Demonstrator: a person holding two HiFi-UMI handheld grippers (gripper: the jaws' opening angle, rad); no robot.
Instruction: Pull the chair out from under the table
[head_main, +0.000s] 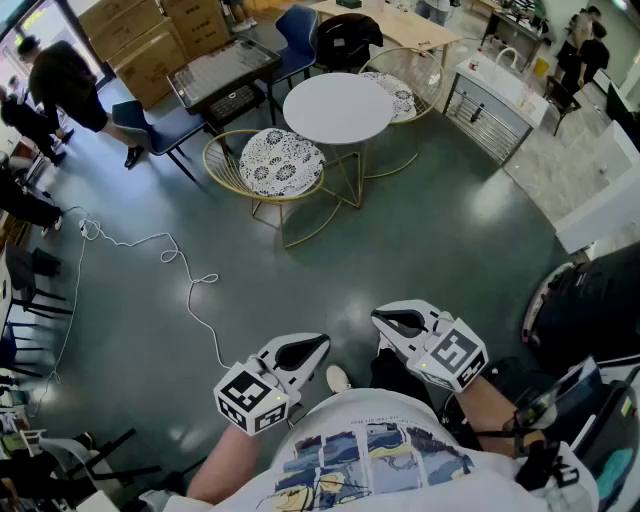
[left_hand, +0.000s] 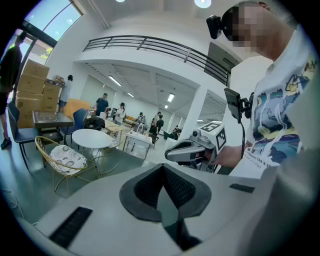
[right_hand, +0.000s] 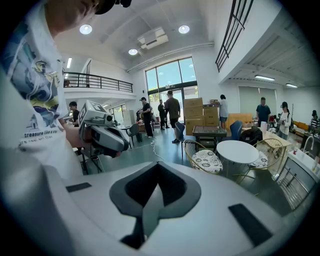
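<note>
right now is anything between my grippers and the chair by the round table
Nothing visible blocks the way. Bare floor lies between the left gripper, the right gripper and the chair. Only a white cable trails across the floor, left of the direct line, ending near the left gripper.

Head view: the round white table (head_main: 338, 107) overlaps the table-side edge of the cushioned wire chair (head_main: 280, 162). It also hides most of the second wire chair (head_main: 405, 88) behind it. The person in black (head_main: 62, 82) at upper left is cut off by the frame edge. The black bag (head_main: 590, 300) at right is cut off likewise. Left gripper view: the people (left_hand: 102, 104) at the back of the hall are too small to detail.
</note>
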